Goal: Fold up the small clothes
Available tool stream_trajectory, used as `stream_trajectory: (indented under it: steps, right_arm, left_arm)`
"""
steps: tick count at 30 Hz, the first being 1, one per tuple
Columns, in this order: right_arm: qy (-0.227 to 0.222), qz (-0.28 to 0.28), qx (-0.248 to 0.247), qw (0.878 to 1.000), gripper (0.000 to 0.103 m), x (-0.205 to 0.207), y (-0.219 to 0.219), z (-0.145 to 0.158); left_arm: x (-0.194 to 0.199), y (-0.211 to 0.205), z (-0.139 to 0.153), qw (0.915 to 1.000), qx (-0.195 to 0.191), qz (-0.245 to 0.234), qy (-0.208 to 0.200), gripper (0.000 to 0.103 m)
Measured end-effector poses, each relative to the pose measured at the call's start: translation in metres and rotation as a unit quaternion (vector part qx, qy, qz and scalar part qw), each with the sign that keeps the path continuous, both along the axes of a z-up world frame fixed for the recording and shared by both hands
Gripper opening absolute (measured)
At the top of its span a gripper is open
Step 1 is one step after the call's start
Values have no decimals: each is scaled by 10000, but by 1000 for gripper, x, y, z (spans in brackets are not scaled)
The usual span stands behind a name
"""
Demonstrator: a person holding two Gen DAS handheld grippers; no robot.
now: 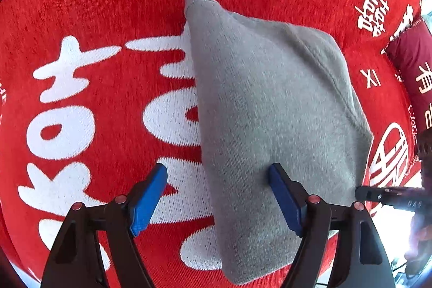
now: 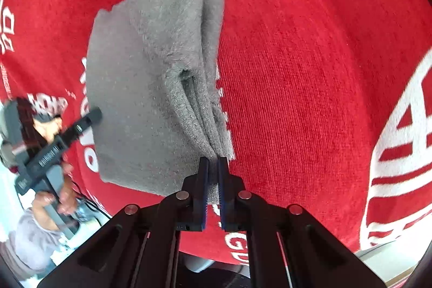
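Observation:
A small grey knit garment [image 1: 270, 104] lies folded on the red cloth with white characters [image 1: 108, 4]. My left gripper [image 1: 218, 196] is open, its blue pads straddling the garment's left edge, one pad over the red cloth and one over the grey fabric. In the right wrist view the garment [image 2: 151, 72] shows several stacked layers. My right gripper [image 2: 213, 166] is shut on the layered near corner of the garment. The left gripper also shows there at the left [image 2: 89, 118], beside the garment's edge.
The red cloth [image 2: 297, 72] covers the whole work surface. A dark red cushion [image 1: 413, 64] with white characters sits at the far right. The cloth's near edge and a pale floor show at the bottom [image 2: 391, 255]. The person's hand [image 2: 51, 131] holds the left tool.

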State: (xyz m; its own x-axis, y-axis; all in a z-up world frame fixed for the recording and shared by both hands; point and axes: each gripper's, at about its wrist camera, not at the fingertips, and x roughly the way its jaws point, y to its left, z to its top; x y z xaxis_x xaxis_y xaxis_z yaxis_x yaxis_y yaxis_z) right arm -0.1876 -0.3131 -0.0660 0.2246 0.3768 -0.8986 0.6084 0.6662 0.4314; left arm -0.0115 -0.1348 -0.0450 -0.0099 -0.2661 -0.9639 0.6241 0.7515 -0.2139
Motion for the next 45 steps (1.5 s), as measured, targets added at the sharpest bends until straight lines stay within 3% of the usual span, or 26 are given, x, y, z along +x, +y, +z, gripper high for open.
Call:
stream_trajectory:
  steps: [3, 7, 10, 17, 22, 27, 38, 45]
  right_arm:
    - [50, -50, 39, 10000, 8, 0, -2, 4]
    - [115, -533, -114, 9985, 19, -4, -18, 19]
    - [-266, -778, -89, 9966, 21, 3, -31, 32]
    - [-544, -611, -446, 9957, 24, 53, -38, 36]
    - [-91, -54, -936, 9956, 25, 72, -28, 19]
    - [-52, -238, -863, 9960, 35, 66, -35, 12]
    - [52, -137, -820, 9965, 39, 75, -27, 13]
    - [109, -83, -780, 9969, 50, 75, -31, 9]
  left_arm:
    - [-3, -1, -1, 10000, 30, -47, -12, 79]
    - [-3, -3, -1, 9999, 59, -53, 74, 79]
    - [-3, -2, -1, 9999, 39, -56, 73, 79]
    - [-1, -3, -2, 9995, 149, 118, 238, 79]
    - [-3, -4, -2, 9992, 247, 146, 280, 79]
    - [-1, -6, -5, 9987, 273, 200, 391, 79]
    - [0, -6, -6, 9979, 332, 229, 505, 79]
    - [1, -5, -8, 9974, 342, 275, 577, 79]
